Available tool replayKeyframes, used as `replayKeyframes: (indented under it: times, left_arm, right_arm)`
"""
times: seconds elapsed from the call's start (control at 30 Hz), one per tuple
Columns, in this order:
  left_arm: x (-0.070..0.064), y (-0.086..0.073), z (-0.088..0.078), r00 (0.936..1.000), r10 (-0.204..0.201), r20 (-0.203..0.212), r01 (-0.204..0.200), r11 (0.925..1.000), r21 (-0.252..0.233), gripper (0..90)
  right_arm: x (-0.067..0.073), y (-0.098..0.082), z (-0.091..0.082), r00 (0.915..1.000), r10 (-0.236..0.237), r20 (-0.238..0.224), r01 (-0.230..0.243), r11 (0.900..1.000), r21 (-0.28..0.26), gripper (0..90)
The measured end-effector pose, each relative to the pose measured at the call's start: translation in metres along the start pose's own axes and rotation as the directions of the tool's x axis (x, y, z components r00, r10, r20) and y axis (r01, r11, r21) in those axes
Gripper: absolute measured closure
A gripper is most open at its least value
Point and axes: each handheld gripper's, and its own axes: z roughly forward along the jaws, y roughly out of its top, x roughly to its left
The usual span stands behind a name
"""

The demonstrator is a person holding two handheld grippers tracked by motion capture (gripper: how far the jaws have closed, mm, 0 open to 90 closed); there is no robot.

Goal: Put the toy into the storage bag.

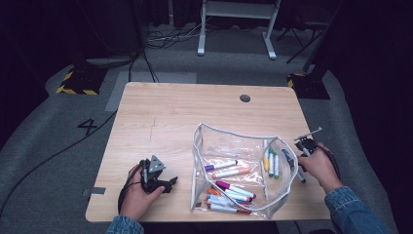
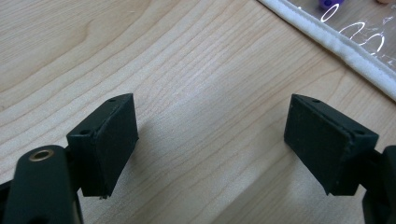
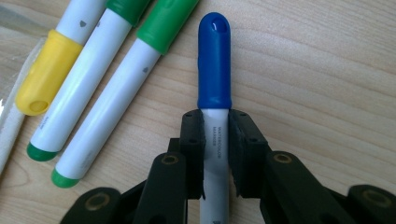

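My right gripper is shut on a blue-capped white marker that lies on the wooden table, its pads pressing the white barrel just behind the cap. From above, this right gripper sits at the table's right edge, beside the blue marker. Two green markers and a yellow-capped one lie just left of it. A clear pouch with white trim holds several coloured markers. My left gripper rests near the front left, and in its own view the left gripper stands open over bare wood.
The pouch's white edge lies to the upper right of the left jaws. A round cable hole sits near the table's far edge. The floor beyond holds cables and a white desk frame.
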Motion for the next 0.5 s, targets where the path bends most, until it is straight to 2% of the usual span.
replayKeyframes:
  times: [0.27,0.4,0.5]
  left_arm:
    - [0.0,0.0,0.0,1.0,0.0,0.0,0.0,1.0,0.0,17.7]
    - [0.0,0.0,0.0,1.0,0.0,0.0,0.0,1.0,0.0,17.7]
    - [0.0,0.0,0.0,1.0,0.0,0.0,0.0,1.0,0.0,17.7]
  right_arm:
    - [0.0,0.001,-0.016,0.9999,-0.004,-0.016,0.003,1.0,-0.026,77.1]
    - [0.001,0.002,-0.035,0.9996,-0.02,-0.019,0.019,0.998,-0.06,77.1]
    - [0.005,0.004,-0.056,0.9989,-0.039,-0.026,0.036,0.995,-0.092,77.1]
